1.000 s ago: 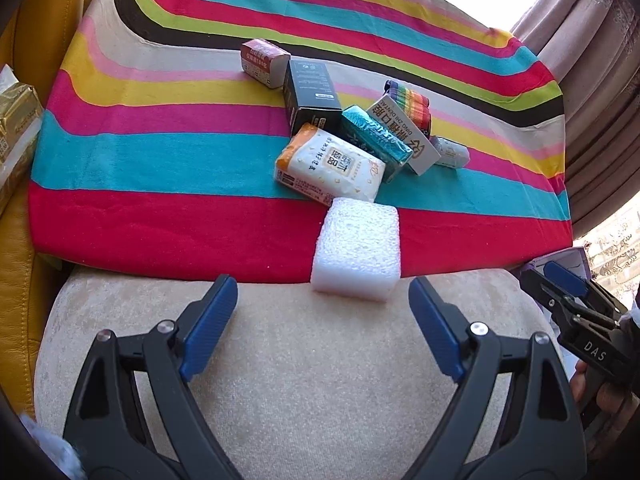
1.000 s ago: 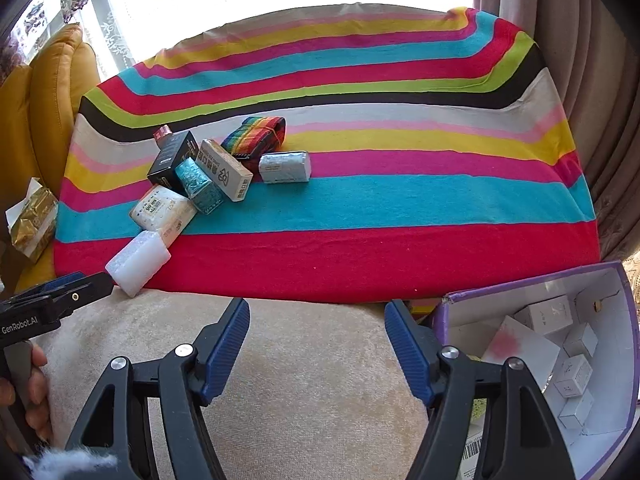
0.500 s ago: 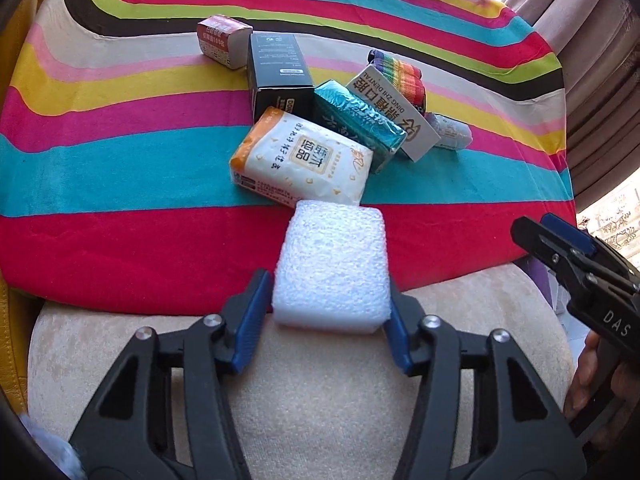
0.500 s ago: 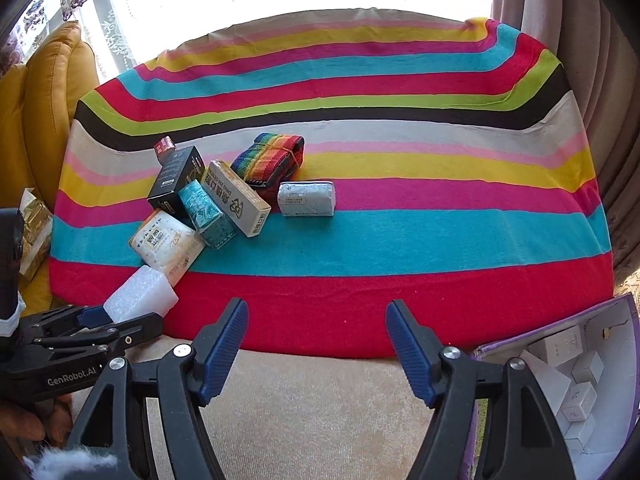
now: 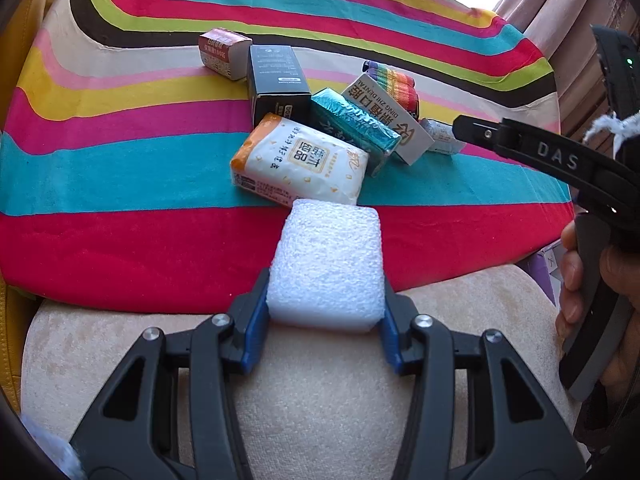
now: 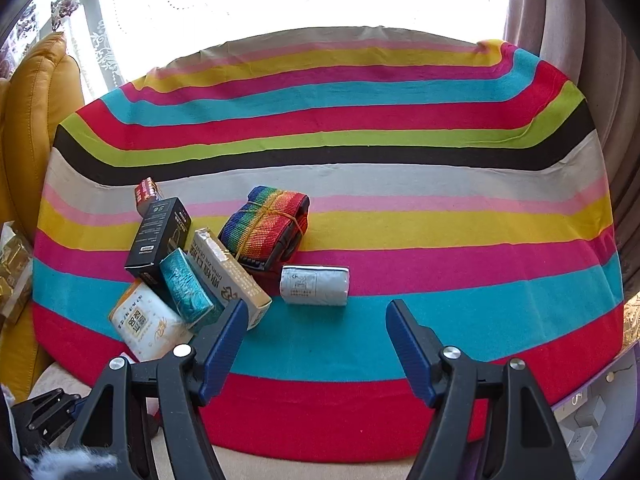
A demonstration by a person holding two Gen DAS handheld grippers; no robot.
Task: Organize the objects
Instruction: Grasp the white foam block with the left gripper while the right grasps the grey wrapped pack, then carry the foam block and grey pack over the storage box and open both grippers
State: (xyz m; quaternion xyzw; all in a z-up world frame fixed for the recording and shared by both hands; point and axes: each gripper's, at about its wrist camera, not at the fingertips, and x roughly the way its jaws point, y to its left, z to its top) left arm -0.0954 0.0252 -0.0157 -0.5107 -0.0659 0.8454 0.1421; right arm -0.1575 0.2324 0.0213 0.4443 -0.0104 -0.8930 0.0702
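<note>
Foam block (image 5: 326, 268) sits clamped in left tool (image 5: 324, 320); right tool (image 6: 314, 346) hangs open, empty.

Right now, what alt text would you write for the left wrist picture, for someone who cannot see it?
Two black fingers with blue pads squeeze a white foam block at the near edge of a rainbow-striped cloth. Behind it lies a cluster of small packets and boxes, nearest a white tissue pack. At the right edge a hand holds a second black tool.

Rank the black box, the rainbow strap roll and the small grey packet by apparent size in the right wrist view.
1. black box and rainbow strap roll: look alike, not ranked.
2. small grey packet: smallest, though nearest the camera.
</note>
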